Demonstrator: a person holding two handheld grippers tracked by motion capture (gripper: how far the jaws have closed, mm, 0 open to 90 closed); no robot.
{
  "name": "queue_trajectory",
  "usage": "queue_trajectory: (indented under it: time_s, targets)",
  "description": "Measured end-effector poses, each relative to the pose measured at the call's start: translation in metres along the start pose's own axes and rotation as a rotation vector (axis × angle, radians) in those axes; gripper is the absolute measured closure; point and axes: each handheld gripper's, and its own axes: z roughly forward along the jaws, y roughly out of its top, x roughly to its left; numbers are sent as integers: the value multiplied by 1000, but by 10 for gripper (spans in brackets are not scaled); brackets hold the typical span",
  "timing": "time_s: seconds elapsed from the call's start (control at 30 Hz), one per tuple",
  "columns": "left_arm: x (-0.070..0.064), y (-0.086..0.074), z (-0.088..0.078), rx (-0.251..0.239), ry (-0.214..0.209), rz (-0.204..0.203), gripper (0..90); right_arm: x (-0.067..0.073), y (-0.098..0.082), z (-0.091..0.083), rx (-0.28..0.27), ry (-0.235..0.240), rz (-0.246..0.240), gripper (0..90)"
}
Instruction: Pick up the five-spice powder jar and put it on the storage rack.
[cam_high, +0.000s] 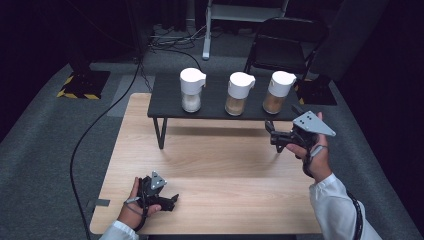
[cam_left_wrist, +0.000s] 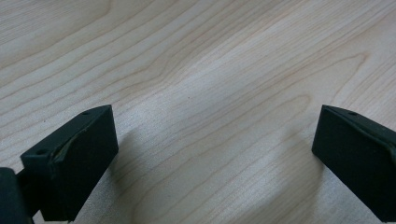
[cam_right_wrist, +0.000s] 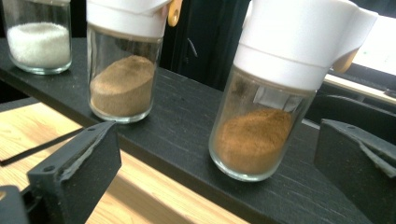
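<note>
Nearest me, my left gripper (cam_high: 167, 201) rested on the table (cam_high: 215, 165), jaws wide and empty. Right gripper (cam_right_wrist: 215, 168) gaped before the brown jar (cam_right_wrist: 261, 135) on the shelf (cam_high: 167, 100). I judged a jaw could topple it; the tan jar (cam_right_wrist: 122, 84) crowded its left.

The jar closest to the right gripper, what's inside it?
Brown powder fills the lower part of the right jar; above it is empty glass. Its white lid hides the top.
</note>
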Motion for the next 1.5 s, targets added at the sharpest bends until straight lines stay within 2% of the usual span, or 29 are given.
queue_trajectory:
  time_s: [0.3,0.77,0.97,1.13,1.23,1.27,1.5]
  targets:
    - [0,0,0,-1,0,0,2,4,-9,-8,12,23,-24,3]
    - [0,0,0,-1,0,0,2,9,-31,-17,52,67,-27,3]
    - [0,0,0,-1,0,0,2,12,-41,-19,80,71,-48,3]
    - [0,0,0,-1,0,0,2,13,-46,-21,92,78,-45,3]
    - [0,0,0,-1,0,0,2,17,-49,-22,105,81,-71,3]
    - [0,0,0,-1,0,-1,2,19,-50,-23,118,86,-94,3]
    - [0,0,0,-1,0,1,2,25,-58,-24,150,106,-119,3]
